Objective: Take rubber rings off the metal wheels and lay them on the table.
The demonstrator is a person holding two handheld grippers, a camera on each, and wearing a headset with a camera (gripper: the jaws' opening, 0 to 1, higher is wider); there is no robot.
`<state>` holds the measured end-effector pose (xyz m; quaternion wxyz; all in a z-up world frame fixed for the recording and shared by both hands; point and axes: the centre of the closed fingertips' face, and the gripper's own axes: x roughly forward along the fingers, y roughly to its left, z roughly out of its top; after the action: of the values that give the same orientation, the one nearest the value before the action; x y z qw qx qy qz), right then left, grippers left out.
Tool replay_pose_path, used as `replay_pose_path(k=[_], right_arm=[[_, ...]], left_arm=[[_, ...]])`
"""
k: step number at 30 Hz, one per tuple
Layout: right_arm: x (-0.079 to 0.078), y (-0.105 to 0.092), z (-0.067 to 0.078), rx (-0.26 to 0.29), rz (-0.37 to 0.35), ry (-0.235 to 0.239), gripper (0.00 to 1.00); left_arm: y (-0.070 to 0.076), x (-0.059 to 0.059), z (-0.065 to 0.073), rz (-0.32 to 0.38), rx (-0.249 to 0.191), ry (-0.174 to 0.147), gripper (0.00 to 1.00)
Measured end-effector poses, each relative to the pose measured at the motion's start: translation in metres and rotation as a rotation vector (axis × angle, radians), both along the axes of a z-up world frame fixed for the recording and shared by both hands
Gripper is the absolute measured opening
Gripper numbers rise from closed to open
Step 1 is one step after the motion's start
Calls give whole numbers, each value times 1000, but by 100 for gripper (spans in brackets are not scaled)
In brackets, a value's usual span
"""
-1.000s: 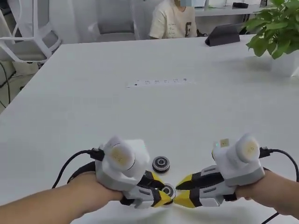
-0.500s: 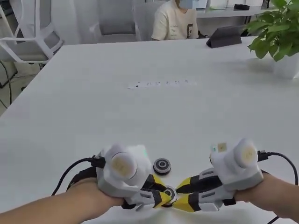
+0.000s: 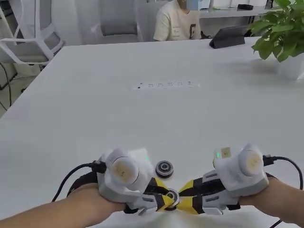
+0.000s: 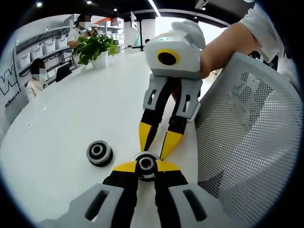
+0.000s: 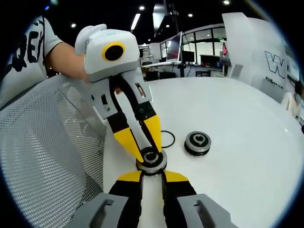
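A metal wheel with a black rubber ring [image 3: 171, 195] is held just above the near table edge, between both grippers. My left gripper [image 3: 165, 200] is shut on this wheel [image 4: 146, 164]. My right gripper [image 3: 183, 196] comes from the other side, and its yellow tips [image 4: 142, 138] pinch the rim of the same wheel [image 5: 152, 160]. A second wheel [image 3: 164, 167] lies flat on the table just beyond. One loose rubber ring [image 5: 166, 138] lies on the table next to the left gripper [image 5: 151, 152].
The white table [image 3: 156, 114] has a built-in socket strip [image 3: 164, 84] at its middle. A potted plant [image 3: 280, 28] stands at the far right, by a dark tablet [image 3: 228, 35]. A person [image 3: 178, 21] sits at the far side. A mesh chair [image 4: 247, 128] is behind me.
My right gripper has moved left and its tips have closed in on the wheel held by the left gripper. The second wheel has stayed in place.
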<state>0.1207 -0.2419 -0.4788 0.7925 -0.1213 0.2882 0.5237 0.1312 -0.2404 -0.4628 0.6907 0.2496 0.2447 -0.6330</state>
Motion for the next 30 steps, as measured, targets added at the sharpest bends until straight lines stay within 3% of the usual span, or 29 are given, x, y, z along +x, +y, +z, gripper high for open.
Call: replay_pose_path(k=[7,14,15,19,30], right_arm=[[2,-4,-1,2,-26,26,2],[3,-5,-2,21,-58,63,1],[4,-6,-2,31,-84,84,0],[6,-8,-3,70,-146,152,0],[7,-12,-2,151,-235,252,0]], left_arm=[[0,0,0,9,-1,-1,7],[0,0,0,15,0,-9,7],[0,0,0,8,3,-24,7],[-1,1,0,18,7,-25,7],[-2,1,0,18,3,-28,7]])
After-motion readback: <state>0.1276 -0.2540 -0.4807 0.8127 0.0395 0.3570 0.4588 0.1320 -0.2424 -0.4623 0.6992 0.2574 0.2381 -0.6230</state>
